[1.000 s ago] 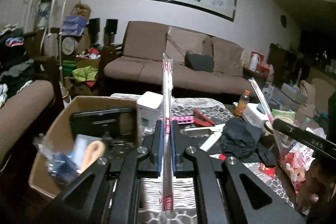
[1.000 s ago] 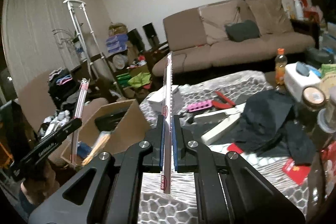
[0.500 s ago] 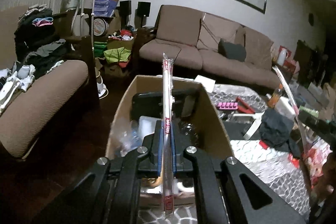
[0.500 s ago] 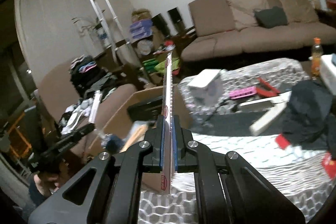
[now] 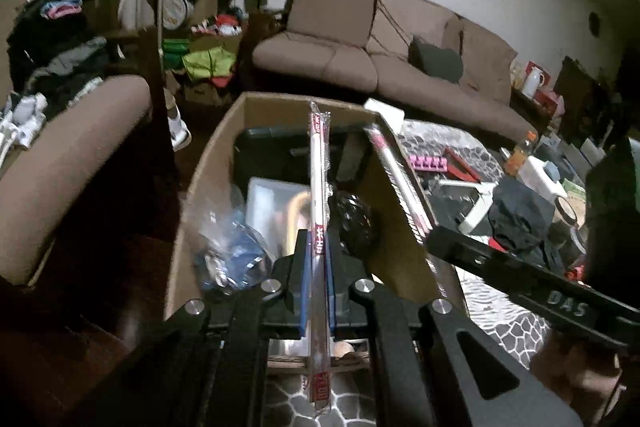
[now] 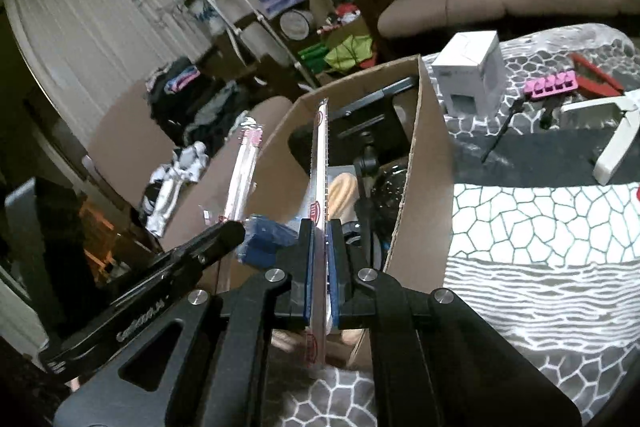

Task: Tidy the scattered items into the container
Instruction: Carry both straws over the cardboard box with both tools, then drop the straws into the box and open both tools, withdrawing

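Left gripper [image 5: 318,269]: black frame with blue pads, clamped on a long thin packet [image 5: 319,187] that stands between its fingers and points out over the box.
Left packet: clear crinkly plastic sleeve, narrow and flat, red print at both ends, a pale stick shape inside.
Right gripper [image 6: 320,267]: same black frame and blue pads, clenched on a second packet [image 6: 320,163] of the same kind, held edge-on above the box's near end.
Right packet: clear film with a serrated edge, red oval marks along it, white strip within.
Cardboard box [image 5: 208,163]: brown corrugated, open-topped, tall plain walls; it stands at the edge of the table, beside a brown sofa arm.
Box contents: a black flat device at the far end, a clear plastic tray, a crumpled blue and clear plastic bag [image 5: 232,251], a tan curved piece, a dark glossy lump; partly blurred.
Table cover [image 6: 532,227]: grey and white cloth with a cracked-stone pattern.
On the table: a white carton [image 6: 468,75], a pink ridged block [image 6: 552,85], a white angled bar, a black cloth [image 5: 516,215].
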